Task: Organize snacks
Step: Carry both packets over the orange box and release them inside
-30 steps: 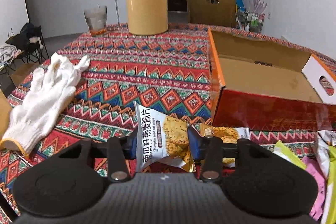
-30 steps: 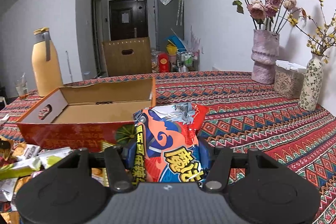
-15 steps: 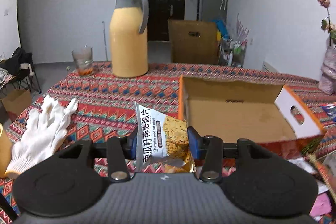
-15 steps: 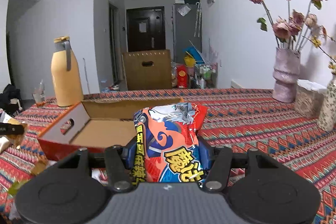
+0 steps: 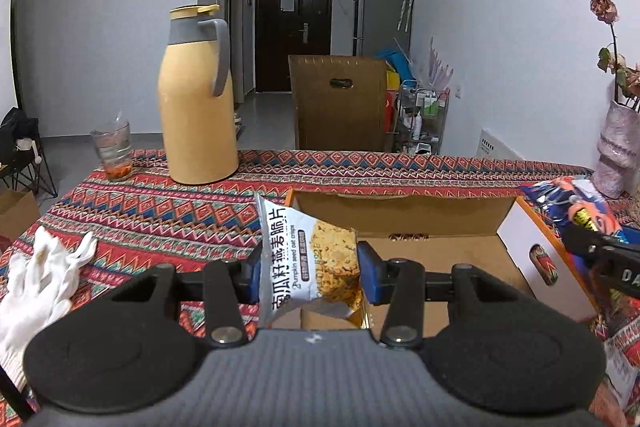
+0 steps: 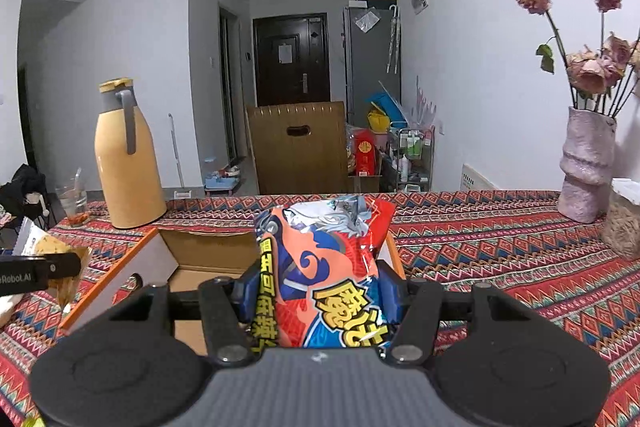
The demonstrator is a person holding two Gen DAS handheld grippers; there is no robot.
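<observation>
The left gripper [image 5: 310, 273] has its blue-padded fingers [image 5: 370, 277] clamped on a small white foil packet of pumpkin-seed oat crisps [image 5: 308, 259], and the right gripper [image 6: 320, 293] is clamped the same way on a larger crinkly red-and-blue snack bag [image 6: 328, 267]; both packets hang in the air in front of the open, shallow cardboard box with orange edges [image 5: 404, 217], which looks empty and sits on the counter under a red patterned cloth [image 5: 152, 211]. The likeliest trouble, as a judgement, is a bad drop: each packet is pinched only across its lower part, so if the fingers part while a packet is over the box's near wall or its white end flap [image 5: 532, 247] instead of its floor, it could tip out onto the cloth. The two grippers also sit close together at the box, the right one showing at the edge of the left wrist view, so they or their bags could knock each other. The slick foil may slip or twist in the pads as well. The crisps packet stands on end, its long axis running upward and leaning a little to the left of the view, top seam away from the gripper, printed face to the camera. The red-and-blue bag is likewise upright, its long axis near vertical and its crumpled top pointing up and away toward the box.
</observation>
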